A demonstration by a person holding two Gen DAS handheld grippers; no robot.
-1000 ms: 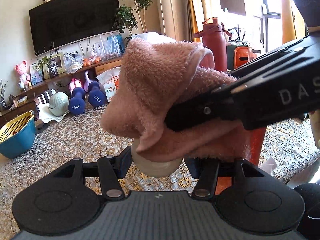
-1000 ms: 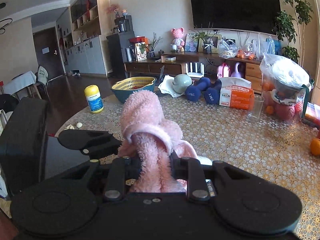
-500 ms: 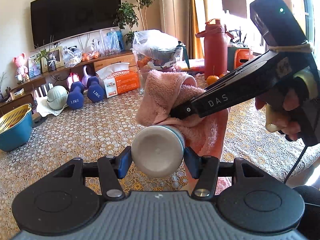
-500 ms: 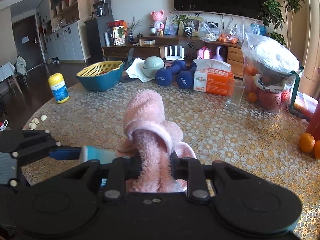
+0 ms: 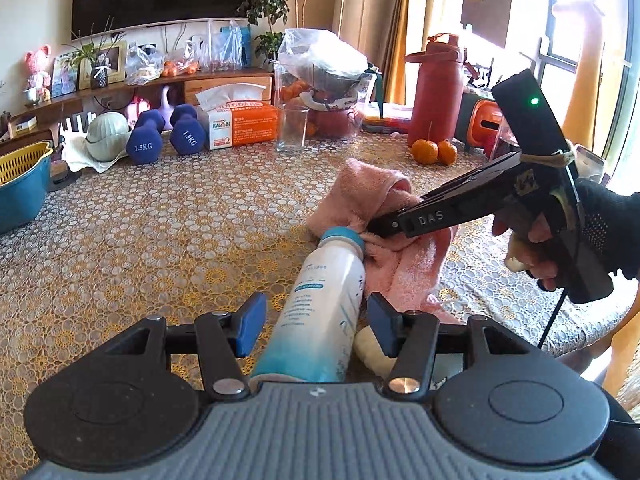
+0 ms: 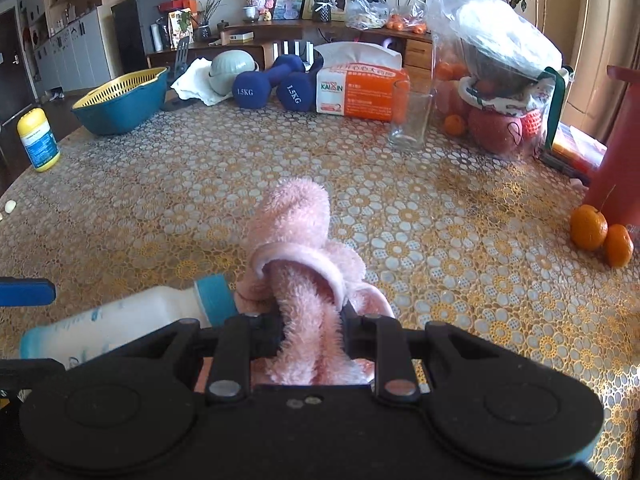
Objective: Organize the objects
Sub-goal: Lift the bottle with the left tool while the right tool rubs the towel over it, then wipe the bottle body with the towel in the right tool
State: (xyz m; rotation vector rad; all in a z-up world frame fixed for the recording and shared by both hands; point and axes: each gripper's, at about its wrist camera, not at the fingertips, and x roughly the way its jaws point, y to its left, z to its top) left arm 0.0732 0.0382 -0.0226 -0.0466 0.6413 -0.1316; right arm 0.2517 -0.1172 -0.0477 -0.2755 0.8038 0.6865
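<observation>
Basket point(image 6: 120, 100), blue with yellow liner, sits far left of tissue box point(image 6: 362, 90) on tabletop point(image 6: 440, 240); two blue dumbbells point(image 6: 276, 84) between them, drinking glass point(image 6: 410, 120) just right of box. Left gripper point(image 5: 312, 320): jaws part-open around white-and-blue bottle point(image 5: 324, 304), grip on it unclear. Right gripper point(image 6: 310, 330): jaws nearly closed, clamping pink towel point(image 6: 296, 240), which touches bottle's cap, well in front of the box.
</observation>
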